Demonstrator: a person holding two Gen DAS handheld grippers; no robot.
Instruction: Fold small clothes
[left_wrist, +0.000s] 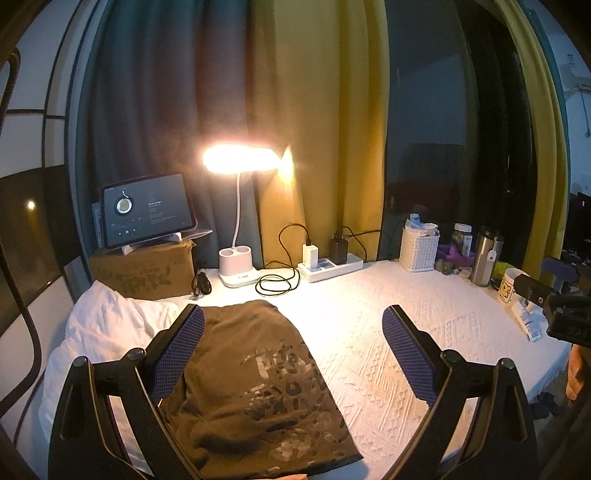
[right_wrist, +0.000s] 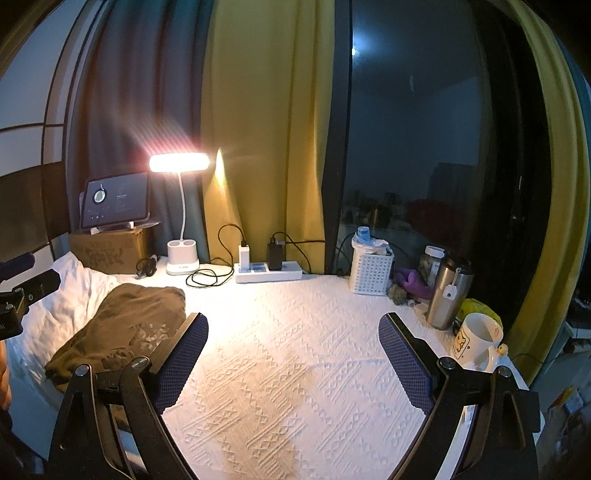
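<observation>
Hovering over the textured white cloth (right_wrist: 295, 369), the left gripper (left_wrist: 293, 350) and right gripper (right_wrist: 293, 354) both stand released with nothing between the pads, while the olive-brown garment (left_wrist: 251, 387) lies folded at the left, partly on a white pillow (left_wrist: 103, 325). Likely risk: a pad catching only the top layer would drag the fold apart or slide it off the near edge. Near the far edge stand a lamp (left_wrist: 236, 266), loose black cable (left_wrist: 277, 284), power strip (left_wrist: 332, 266), steel tumbler (right_wrist: 448, 291) and mug (right_wrist: 476, 343), none blocking the garment

Olive-brown printed garment (left_wrist: 255, 384), folded into rough rectangle, print up, flat on white textured cover, beside white pillow.
</observation>
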